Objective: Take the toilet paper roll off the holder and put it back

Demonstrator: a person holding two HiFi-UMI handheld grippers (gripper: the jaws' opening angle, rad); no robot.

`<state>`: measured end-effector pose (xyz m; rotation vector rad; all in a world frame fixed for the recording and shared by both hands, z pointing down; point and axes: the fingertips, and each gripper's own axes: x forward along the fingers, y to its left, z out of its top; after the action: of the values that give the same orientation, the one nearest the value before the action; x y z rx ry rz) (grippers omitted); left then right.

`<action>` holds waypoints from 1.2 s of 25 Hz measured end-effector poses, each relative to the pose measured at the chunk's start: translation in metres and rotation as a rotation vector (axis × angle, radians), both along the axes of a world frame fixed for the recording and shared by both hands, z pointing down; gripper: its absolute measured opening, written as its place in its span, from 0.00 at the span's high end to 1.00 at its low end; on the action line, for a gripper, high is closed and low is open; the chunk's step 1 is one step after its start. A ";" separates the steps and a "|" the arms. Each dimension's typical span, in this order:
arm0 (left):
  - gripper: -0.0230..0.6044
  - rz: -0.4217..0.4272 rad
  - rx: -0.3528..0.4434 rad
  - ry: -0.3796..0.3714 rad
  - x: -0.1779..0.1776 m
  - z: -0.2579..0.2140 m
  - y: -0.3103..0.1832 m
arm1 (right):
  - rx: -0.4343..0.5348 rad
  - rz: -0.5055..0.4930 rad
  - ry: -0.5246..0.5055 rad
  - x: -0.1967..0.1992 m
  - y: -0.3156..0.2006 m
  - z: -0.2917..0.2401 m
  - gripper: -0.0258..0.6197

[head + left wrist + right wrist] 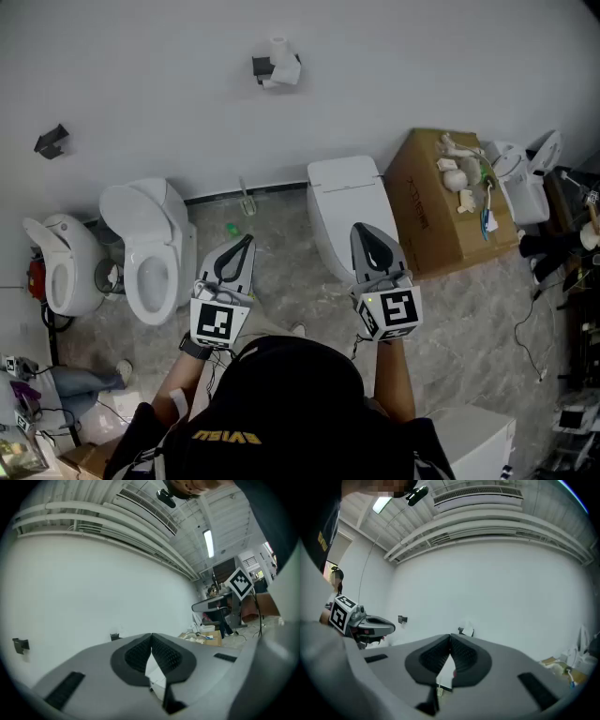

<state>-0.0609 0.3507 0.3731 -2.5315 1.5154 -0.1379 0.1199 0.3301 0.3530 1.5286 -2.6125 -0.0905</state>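
The grey marbled tile floor [469, 319] carries a row of white toilets along the wall: one at the far left [66, 267], one beside it with its seat open [155, 248], and a closed one [352, 211] just beside a cardboard box [436, 211]. Between the middle toilets stands a toilet brush [247, 200], with a small green scrap [232, 229] near it. A thin cable [532, 323] trails at the right.

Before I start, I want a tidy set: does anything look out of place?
The roll has its loose end hanging crumpled beside its holder. A second holder, further left on the wall, is bare. A small green scrap lies on the floor.
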 end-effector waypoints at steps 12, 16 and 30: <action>0.94 -0.023 -0.040 -0.018 0.000 0.003 0.002 | -0.002 0.006 0.027 0.008 -0.001 0.000 0.76; 0.95 -0.021 -0.039 -0.023 0.004 0.003 0.001 | -0.011 0.000 0.060 0.008 -0.005 0.003 0.61; 0.95 -0.011 -0.057 -0.038 0.013 0.009 -0.015 | -0.019 0.007 0.138 0.007 -0.029 0.020 0.06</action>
<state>-0.0479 0.3359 0.3821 -2.5499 1.5328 -0.2324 0.1268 0.3014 0.3728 1.4691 -2.4939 -0.1640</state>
